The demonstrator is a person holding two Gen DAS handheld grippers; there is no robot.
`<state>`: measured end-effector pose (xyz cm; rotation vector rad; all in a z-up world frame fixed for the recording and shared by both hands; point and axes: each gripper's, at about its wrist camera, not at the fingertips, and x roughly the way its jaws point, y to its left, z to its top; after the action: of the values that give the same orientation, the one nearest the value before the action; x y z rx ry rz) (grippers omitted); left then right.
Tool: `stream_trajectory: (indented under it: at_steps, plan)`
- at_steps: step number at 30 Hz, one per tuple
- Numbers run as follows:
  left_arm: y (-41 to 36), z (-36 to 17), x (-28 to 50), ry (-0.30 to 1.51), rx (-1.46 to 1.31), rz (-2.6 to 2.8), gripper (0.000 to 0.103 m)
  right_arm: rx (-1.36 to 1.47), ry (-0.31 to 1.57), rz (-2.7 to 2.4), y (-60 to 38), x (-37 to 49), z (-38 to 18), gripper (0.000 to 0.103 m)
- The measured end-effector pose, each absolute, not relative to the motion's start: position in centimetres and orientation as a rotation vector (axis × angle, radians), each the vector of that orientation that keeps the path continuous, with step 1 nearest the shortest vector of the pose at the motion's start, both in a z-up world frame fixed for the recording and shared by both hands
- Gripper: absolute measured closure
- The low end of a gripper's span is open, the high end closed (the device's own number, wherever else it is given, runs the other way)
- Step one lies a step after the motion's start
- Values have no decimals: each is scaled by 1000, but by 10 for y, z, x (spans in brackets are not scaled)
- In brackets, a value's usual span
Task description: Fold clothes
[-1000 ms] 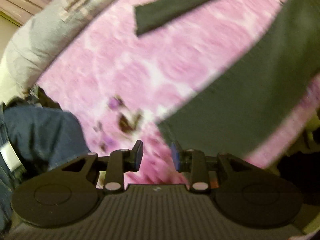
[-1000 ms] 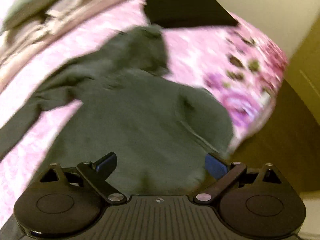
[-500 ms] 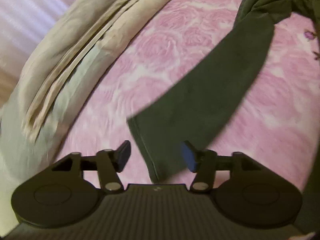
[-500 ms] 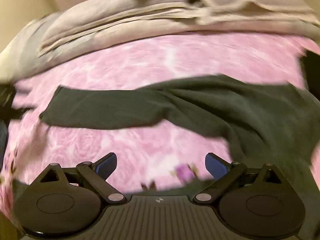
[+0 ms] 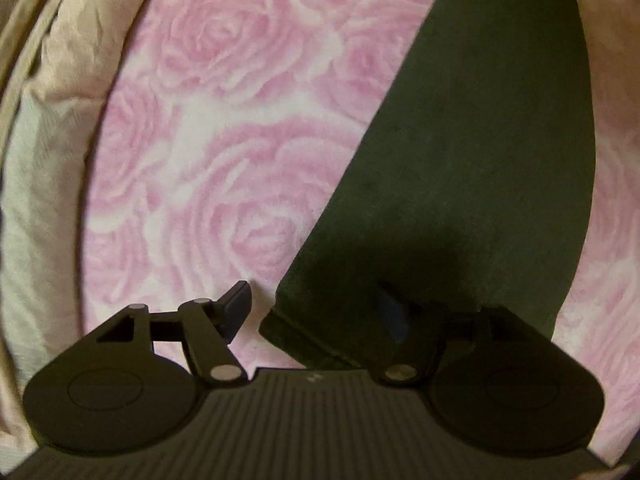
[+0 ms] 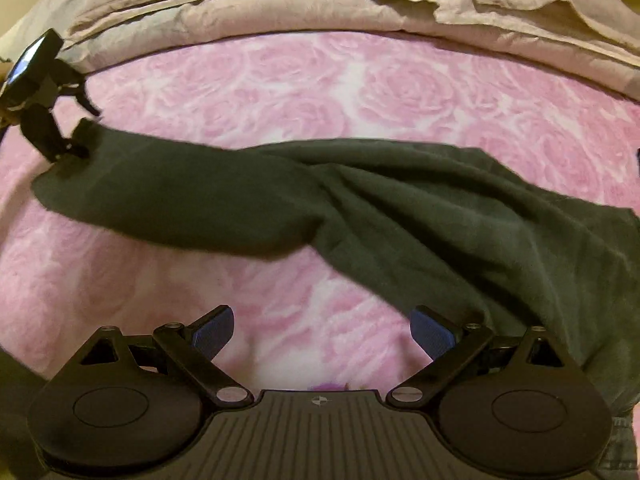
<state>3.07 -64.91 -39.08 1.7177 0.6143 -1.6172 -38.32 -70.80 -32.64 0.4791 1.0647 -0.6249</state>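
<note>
Bedding is lying in a rumpled beige heap, a duvet [image 6: 320,4] bunched along the far edge of the bed and running down its left side [image 5: 44,160]. Nothing is standing between that heap and the dark green garment [image 6: 420,216]; only the pink rose bedspread [image 6: 320,92] is showing there, flat and open. The garment is lying across the middle of the bed, its long sleeve [image 6: 168,200] stretching toward the left edge and its body spreading toward the right. The left gripper [image 5: 316,312] is sitting at the sleeve's cuff [image 5: 320,328], fingers spread, one on the bedspread and the other over the cloth. The right gripper [image 6: 322,332] is hovering near the bed's front edge, fingers wide apart over bare bedspread, with the garment's hem just beside its right finger.
</note>
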Motion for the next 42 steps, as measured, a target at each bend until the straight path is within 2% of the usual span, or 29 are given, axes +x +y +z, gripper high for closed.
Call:
stream_trajectory:
  at_steps: [2, 3, 9, 12, 17, 20, 22, 34, 38, 41, 42]
  plan:
    - [-642, -383, 35, 586, 1683, -1628, 89, 485, 1061, -670, -712, -381, -326, 5]
    - [-635, -371, 37, 538, 1651, -1639, 96, 490, 1059, -693, -713, -380, -325, 5]
    - [-557, -270, 53, 115, 1337, -1599, 96, 453, 1048, -773, -709, -371, -298, 5]
    - [-491, -249, 57, -8, 1367, -1547, 97, 430, 1049, -773, -697, -365, -289, 5]
    - [-386, -291, 49, 125, 1537, -1542, 98, 448, 1088, -739, -670, -352, -301, 5]
    - [-351, -325, 35, 194, 1559, -1545, 98, 458, 1116, -719, -650, -342, -314, 5]
    - [-339, -344, 29, 216, 1560, -1533, 98, 462, 1129, -707, -638, -336, -319, 5]
    - [-312, -360, -1, 368, 1522, -1562, 97, 486, 1119, -749, -593, -325, -301, 5]
    - [-304, -363, -5, 438, 1563, -1570, 86, 510, 1102, -782, -582, -324, -293, 5]
    - [-303, -346, 10, 510, 1475, -1556, 81, 514, 1083, -773, -570, -320, -289, 5]
    - [-303, -339, 17, 537, 1431, -1546, 73, 515, 1076, -767, -566, -318, -288, 5]
